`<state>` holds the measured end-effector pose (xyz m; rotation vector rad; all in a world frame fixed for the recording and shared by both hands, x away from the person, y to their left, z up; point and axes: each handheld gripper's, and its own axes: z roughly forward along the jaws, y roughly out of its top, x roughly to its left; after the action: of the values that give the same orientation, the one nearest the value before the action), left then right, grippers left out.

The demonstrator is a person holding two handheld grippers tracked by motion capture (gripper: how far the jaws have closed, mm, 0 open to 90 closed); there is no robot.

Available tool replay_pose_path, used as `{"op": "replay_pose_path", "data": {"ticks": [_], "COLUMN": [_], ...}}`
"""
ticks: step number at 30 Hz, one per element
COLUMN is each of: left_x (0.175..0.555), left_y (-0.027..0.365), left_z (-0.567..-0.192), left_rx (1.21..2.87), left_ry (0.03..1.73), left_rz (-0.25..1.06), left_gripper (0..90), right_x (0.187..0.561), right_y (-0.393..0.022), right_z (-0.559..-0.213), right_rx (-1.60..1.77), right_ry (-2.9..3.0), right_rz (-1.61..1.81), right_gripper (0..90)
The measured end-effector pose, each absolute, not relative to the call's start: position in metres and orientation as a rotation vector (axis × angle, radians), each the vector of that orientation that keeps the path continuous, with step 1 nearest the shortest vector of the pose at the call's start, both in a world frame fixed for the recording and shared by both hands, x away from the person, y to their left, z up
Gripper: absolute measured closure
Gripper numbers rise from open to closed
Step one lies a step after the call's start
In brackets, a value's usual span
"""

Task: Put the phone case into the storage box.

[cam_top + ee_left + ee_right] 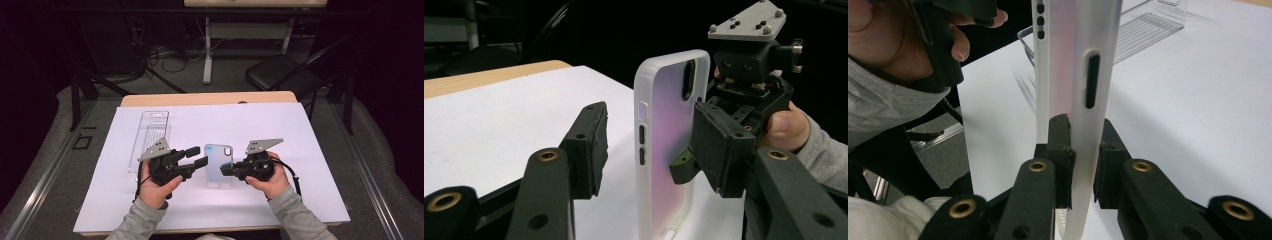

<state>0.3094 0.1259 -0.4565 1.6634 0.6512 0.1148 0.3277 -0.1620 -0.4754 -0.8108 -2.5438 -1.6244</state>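
Phone case [218, 165] — translucent, frosted white rim, pale iridescent back — sat between the two grippers, over the white sheet [210, 125] covering the table [200, 98], near the person's edge of it.

Right gripper [226, 169] was clamped on the case: its own view showed both black pads pressed against the two faces of the case [1083, 75] at one long edge, jaws nearly together with only the thin wall between them. The case stood edge-on in that view, side slot and button cutouts visible. Right hand [270, 180] wrapped the gripper body, grey sleeve behind.

Left gripper [197, 156] lay just left of the case, jaws about half open and not gripping. In its own view the case [664, 140] rose upright between its two jaws; the left pad stood clear of the rim. Whether the right pad touched the case's back I could not tell — the right gripper's [684, 167] jaw overlapped it there. Left hand [157, 187] held that gripper from below.

Left of the case and beyond the left gripper lay a clear plastic package shell [150, 135], flat on the sheet, apart from the case.
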Motion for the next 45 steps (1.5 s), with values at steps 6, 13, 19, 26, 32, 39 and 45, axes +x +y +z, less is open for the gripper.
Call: {"op": "replay_pose_path", "data": {"ticks": [6, 13, 19, 26, 32, 39, 45], "left_x": [0.308, 0.307, 0.306, 0.305, 0.304, 0.304, 0.303], "left_y": [0.125, 0.125, 0.124, 0.123, 0.123, 0.124, 0.124], "left_z": [-0.456, -0.456, -0.457, -0.458, -0.459, -0.46, -0.46], "left_rx": [1.66, 1.646, 1.648, 1.656, 1.669, 1.663, 1.659], "left_ry": [0.655, 0.723, 0.731, 0.755, 0.772, 0.801, 0.807], "left_rz": [0.116, 0.127, 0.15, 0.177, 0.194, 0.184, 0.182], "left_gripper": [49.6, 51.6, 52.3, 56.0, 59.2, 65.3, 68.7], "right_x": [0.328, 0.328, 0.327, 0.326, 0.325, 0.323, 0.322], "right_y": [-0.161, -0.159, -0.155, -0.152, -0.148, -0.144, -0.142], "right_z": [-0.477, -0.479, -0.481, -0.483, -0.486, -0.488, -0.489], "right_rx": [-0.818, -0.848, -0.867, -0.887, -0.907, -0.921, -0.942], "right_ry": [-2.543, -2.558, -2.57, -2.566, -2.577, -2.581, -2.573], "right_rz": [-1.624, -1.625, -1.611, -1.615, -1.596, -1.589, -1.592], "right_gripper": [81.2, 81.2, 81.2, 81.2, 81.2, 81.2, 81.2]}}
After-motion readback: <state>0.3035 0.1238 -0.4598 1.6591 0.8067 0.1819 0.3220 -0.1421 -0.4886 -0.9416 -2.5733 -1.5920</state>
